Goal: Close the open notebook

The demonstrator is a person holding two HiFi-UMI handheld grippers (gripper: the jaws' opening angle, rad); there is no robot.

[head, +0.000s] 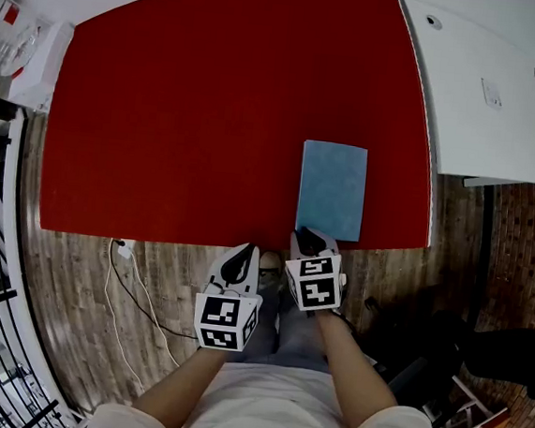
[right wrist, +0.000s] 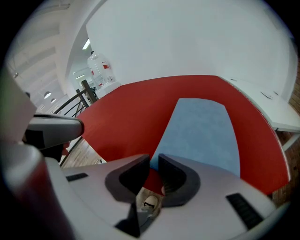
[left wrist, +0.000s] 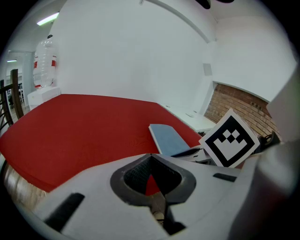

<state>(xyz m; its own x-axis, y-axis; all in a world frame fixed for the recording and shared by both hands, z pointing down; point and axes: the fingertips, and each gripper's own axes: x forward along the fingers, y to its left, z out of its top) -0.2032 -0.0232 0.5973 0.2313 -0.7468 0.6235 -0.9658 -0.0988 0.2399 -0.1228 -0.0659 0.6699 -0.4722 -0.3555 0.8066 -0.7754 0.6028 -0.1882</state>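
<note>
L gripper point(head: 242, 256) hangs just off the table's point(head: 212, 109) near edge, jaws clenched tip to tip, nothing in them. R gripper point(head: 310, 239) is at the same edge, tips just over the table. Its jaws are a narrow gap apart, released, w/ nothing held; only red top & a blue corner show thru the gap.

The notebook point(head: 332, 188) lies flat on the table, right part, hard by the near edge, blue cover up, and looks shut already. R tips sit at its near-left corner; can't tell if touching.

Step, I'd judge, is let go & back off. To do it well:
- lift R tips first, then pull straight back, so no snag on the cover edge
- don't drag the notebook off the table's near edge
- if the cover springs up, press it flat

L needs no move.
</note>
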